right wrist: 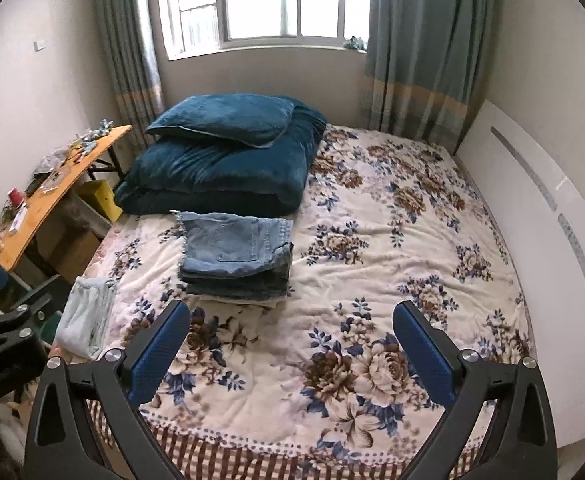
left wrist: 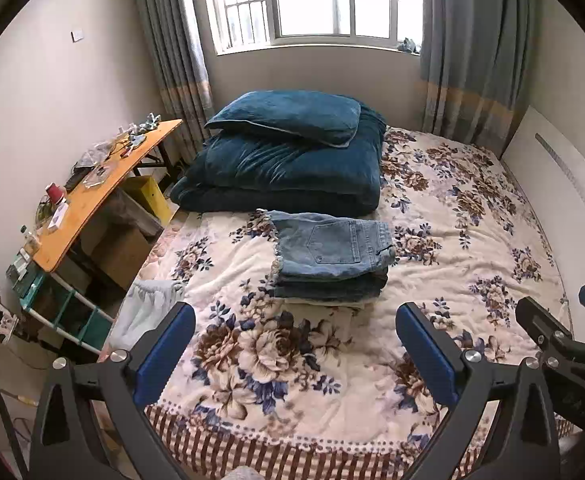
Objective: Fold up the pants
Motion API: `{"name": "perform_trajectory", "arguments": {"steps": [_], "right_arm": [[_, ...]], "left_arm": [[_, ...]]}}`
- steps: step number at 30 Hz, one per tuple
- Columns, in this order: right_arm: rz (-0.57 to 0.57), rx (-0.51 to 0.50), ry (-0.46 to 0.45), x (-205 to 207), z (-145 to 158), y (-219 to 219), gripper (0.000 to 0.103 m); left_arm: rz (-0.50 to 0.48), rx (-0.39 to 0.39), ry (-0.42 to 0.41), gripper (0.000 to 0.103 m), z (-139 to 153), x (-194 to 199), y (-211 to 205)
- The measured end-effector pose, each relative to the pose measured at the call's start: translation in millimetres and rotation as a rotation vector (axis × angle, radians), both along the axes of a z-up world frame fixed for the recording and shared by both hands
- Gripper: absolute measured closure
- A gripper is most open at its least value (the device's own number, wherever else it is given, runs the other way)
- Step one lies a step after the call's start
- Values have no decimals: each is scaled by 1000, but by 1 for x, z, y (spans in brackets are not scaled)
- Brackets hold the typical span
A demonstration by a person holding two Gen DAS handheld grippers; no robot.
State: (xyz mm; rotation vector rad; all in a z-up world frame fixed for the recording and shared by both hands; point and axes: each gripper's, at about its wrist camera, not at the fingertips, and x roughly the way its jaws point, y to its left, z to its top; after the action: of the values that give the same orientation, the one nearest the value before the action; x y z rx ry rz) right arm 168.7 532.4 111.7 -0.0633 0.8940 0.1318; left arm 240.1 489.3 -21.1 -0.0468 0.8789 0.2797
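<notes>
At the bottom of the left wrist view, the left gripper hangs over the near edge of the floral bedspread with its blue pads spread wide and nothing between them. The right gripper is likewise wide apart and empty, low in its own view.

Just beyond, in the middle of the left view, sits a folded stack of pants, denim on top, frayed hem toward the left of the frame. It lies straight ahead of the left jaws, but up and left of the right ones, so the left gripper seems nearer. Its long axis runs across the frame.

A pale garment droops at the bed's left edge. Farther back, a blue pillow rests on a folded quilt.
</notes>
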Motion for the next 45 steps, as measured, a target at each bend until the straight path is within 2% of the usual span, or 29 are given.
{"name": "perform_trajectory", "arguments": {"steps": [11, 20, 45], "right_arm": [[-39, -68, 43, 48, -51, 4, 0], [-38, -93, 55, 58, -70, 9, 0], [-30, -69, 49, 58, -72, 12, 0]], "left_arm": [[30, 5, 69, 0, -45, 32, 8], [48, 10, 89, 0, -60, 37, 14], [37, -2, 68, 0, -61, 37, 13]]}}
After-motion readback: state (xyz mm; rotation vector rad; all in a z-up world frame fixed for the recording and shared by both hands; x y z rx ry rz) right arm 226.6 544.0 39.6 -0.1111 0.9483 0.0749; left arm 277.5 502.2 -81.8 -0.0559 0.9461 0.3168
